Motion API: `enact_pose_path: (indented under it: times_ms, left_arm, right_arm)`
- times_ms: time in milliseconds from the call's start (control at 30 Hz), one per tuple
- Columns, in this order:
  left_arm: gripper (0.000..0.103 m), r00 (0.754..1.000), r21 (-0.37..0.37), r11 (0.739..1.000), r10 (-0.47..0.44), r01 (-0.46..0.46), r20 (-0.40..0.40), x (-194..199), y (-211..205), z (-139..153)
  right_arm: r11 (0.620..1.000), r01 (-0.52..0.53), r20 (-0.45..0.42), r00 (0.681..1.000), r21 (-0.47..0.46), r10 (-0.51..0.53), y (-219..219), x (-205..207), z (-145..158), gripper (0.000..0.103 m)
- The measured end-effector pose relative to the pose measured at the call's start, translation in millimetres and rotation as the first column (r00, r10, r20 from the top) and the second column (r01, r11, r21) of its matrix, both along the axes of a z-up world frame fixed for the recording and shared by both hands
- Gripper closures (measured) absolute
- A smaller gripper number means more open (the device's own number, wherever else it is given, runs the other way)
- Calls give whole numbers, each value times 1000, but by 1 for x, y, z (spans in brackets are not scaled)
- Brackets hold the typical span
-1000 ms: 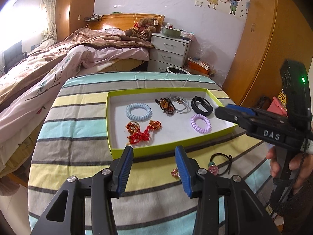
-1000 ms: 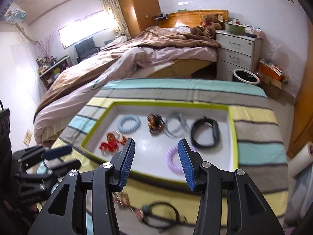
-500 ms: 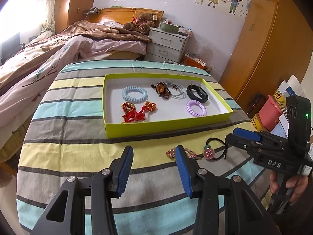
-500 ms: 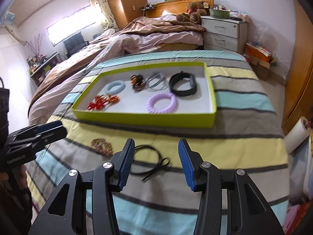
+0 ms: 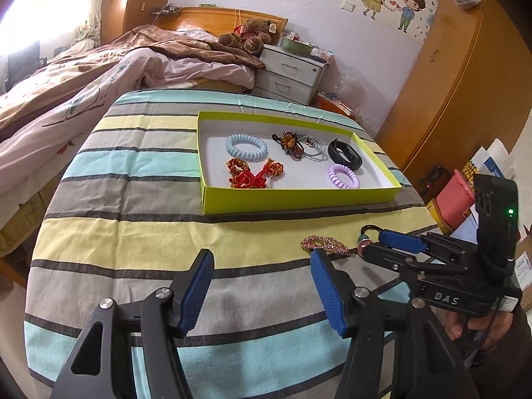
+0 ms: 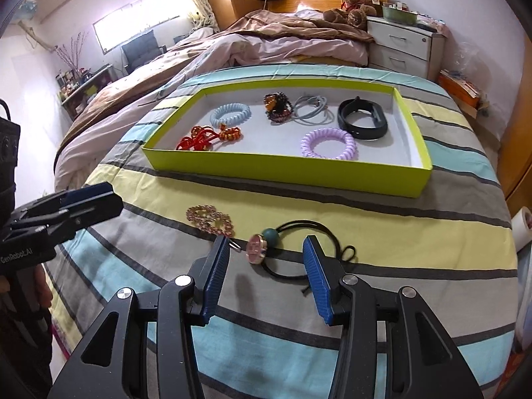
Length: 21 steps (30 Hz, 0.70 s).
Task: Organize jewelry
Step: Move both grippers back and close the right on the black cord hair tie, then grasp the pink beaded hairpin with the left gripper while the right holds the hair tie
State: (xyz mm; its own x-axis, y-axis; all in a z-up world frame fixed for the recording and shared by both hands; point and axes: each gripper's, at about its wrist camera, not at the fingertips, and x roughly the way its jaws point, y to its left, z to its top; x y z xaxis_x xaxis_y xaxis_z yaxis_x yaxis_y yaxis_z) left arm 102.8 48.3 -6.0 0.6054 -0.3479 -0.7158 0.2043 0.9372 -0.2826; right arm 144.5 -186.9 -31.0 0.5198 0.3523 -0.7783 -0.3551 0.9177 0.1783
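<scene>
On the striped surface [image 6: 365, 199], in front of the tray [image 6: 289, 169], two pieces lie loose: a black hair tie [image 6: 309, 232] with a green bead and a pink disc charm, and just left of it a pink sparkly clip [image 6: 209, 219]. Inside the tray sit the pieces already sorted: a blue coil [image 6: 231, 114] and red knot [image 6: 199, 138] toward its left end, a beaded bracelet [image 6: 277, 106] and grey ties [image 6: 311, 109] along its far side, a black band [image 6: 362, 118] at its right end and a purple coil [image 6: 329, 143] near the front wall.

The right gripper [image 6: 266, 266] hangs low just in front of the tray, jaws spread wide and empty, with the hair tie's charm and part of its loop lying between the two pads. That framing suggests the hair tie is the next thing to be picked up, and the wide opening leaves room to come down around the charm rather than the thin cord.

The left gripper [image 5: 262, 286] hovers farther back from the tray, jaws likewise apart and holding nothing; the clip [image 5: 324, 243] lies beyond its right pad. Probably it waits its turn so the two tools do not crowd each other.

The cord is thin and flat on the cloth, so a pinch could snag fabric.
</scene>
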Motion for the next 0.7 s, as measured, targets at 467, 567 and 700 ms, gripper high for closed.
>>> enact_pose_path:
  times_ms: [467,567,700]
  left_arm:
    - [43,994,47,993,-104,105,-28,16,-23,-6]
    - [43,985,16,985,-169,170,-33,27,-33,-7]
    - [43,978,15,978,-205,206,-40,42,-48,-9]
  right_arm:
    - [999,-13,10,1000,-51,13,1,-2,-3,92]
    - [999,4,17,1000,-42,-3,-7,-4,0,92]
    - [999,32,25,999,-27,-31,-19,-11,4,92]
